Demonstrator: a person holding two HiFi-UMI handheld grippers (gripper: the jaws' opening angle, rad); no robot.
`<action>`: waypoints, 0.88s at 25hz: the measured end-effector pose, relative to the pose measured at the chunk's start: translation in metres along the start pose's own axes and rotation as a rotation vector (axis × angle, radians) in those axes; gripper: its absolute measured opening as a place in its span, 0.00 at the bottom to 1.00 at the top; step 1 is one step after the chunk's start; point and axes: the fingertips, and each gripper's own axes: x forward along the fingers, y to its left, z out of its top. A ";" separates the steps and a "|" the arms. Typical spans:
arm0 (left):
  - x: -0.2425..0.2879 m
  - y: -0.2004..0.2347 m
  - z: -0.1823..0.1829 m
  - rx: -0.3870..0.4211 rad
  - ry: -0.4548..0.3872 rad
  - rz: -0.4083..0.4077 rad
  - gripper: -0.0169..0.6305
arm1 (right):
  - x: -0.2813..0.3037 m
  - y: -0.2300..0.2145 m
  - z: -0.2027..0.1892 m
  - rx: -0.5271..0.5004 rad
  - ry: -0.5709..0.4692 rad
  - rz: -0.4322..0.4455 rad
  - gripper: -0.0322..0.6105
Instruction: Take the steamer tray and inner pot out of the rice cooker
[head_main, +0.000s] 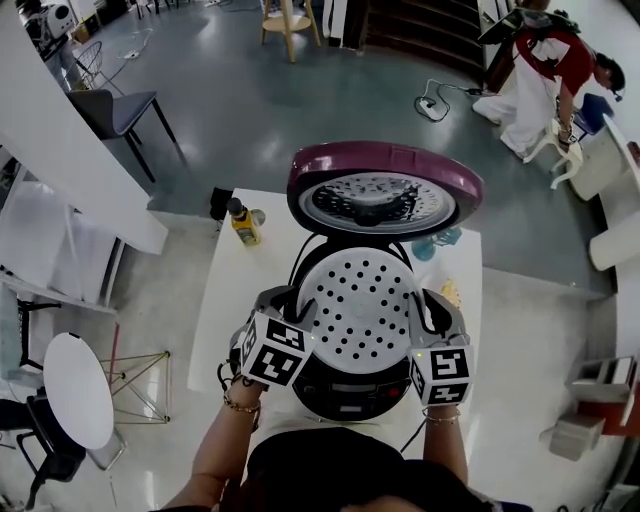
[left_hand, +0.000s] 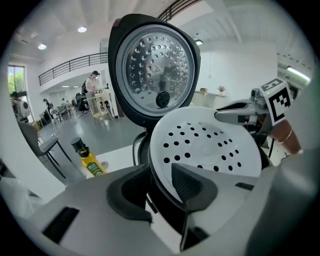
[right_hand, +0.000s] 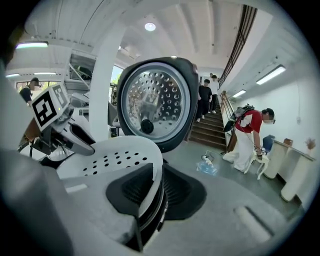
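The white perforated steamer tray sits tilted over the mouth of the dark rice cooker, whose purple lid stands open behind it. My left gripper is shut on the tray's left rim, and my right gripper is shut on its right rim. In the left gripper view the tray has its rim between the black pads of that gripper. In the right gripper view the tray has its edge pinched in that gripper. The tray hides the inner pot.
The cooker stands on a white table. A yellow oil bottle stands at the table's far left corner and a blue object lies at its far right. Chairs, a round side table and a person are on the floor around.
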 end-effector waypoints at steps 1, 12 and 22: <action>-0.001 0.000 0.000 -0.001 -0.001 0.004 0.24 | -0.003 0.000 0.004 0.023 -0.024 0.010 0.15; -0.021 -0.009 -0.006 -0.070 -0.019 0.034 0.25 | -0.039 0.009 0.045 0.143 -0.253 0.108 0.10; -0.060 -0.046 0.017 -0.048 -0.107 0.037 0.19 | -0.078 -0.009 0.050 0.181 -0.334 0.137 0.10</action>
